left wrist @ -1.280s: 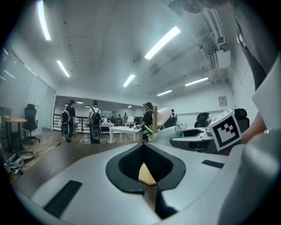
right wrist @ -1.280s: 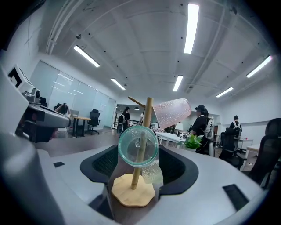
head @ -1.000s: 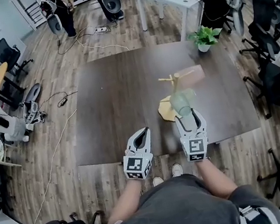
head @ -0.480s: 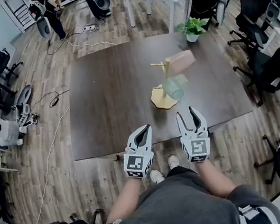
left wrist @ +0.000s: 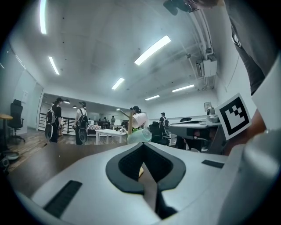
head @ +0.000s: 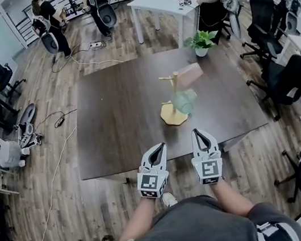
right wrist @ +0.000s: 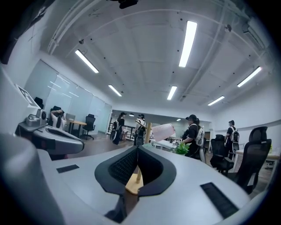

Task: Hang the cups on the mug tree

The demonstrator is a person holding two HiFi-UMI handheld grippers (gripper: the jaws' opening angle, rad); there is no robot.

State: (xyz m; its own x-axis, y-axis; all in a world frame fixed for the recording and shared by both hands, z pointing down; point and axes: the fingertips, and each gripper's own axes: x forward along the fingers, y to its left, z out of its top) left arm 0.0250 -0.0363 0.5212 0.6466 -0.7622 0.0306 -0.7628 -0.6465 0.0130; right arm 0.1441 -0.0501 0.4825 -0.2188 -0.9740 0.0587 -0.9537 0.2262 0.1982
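Head view puts our left gripper and right gripper side by side at lower centre, just off the near edge of the dark table. We hold nothing. The left jaws meet at their tips. The right jaws have just been closing and stand together with nothing between them. Right of centre, the wooden mug tree stands on the table, with a pink cup hanging high and a green cup lower.

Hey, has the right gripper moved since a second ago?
Yes. The right gripper has pulled back from the mug tree to the table's near edge; its jaws have just closed, empty.
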